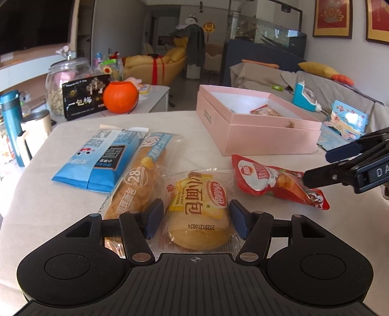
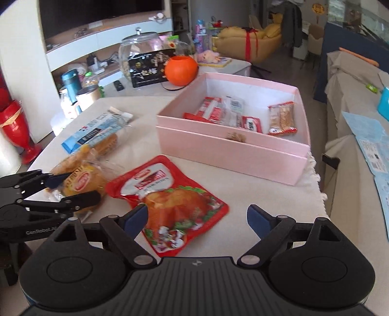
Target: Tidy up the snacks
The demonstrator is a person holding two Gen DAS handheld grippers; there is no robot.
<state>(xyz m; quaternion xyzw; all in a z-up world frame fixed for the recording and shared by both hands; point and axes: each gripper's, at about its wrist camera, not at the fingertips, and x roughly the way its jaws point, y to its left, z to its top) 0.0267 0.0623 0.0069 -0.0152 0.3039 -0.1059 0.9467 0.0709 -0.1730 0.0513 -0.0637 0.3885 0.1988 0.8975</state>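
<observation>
Left tongs (image 1: 196, 220), spread, flank a round bun (image 1: 199, 218) in clear crinkled wrap; right tongs (image 2: 197, 220), spread wide, hover over a glossy red pouch (image 2: 170, 204).

Yellow sofa (image 1: 155, 64), dark TV (image 2: 97, 12), framed red prints (image 1: 333, 18).

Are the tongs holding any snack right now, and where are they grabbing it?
Nothing is held yet. The left tongs are open around the round bun packet, one finger on each side. The right tongs are open over the red chicken pouch.

Black ribbed tool (image 1: 195, 221) bodies, blue pads (image 1: 155, 217), silver screws
</observation>
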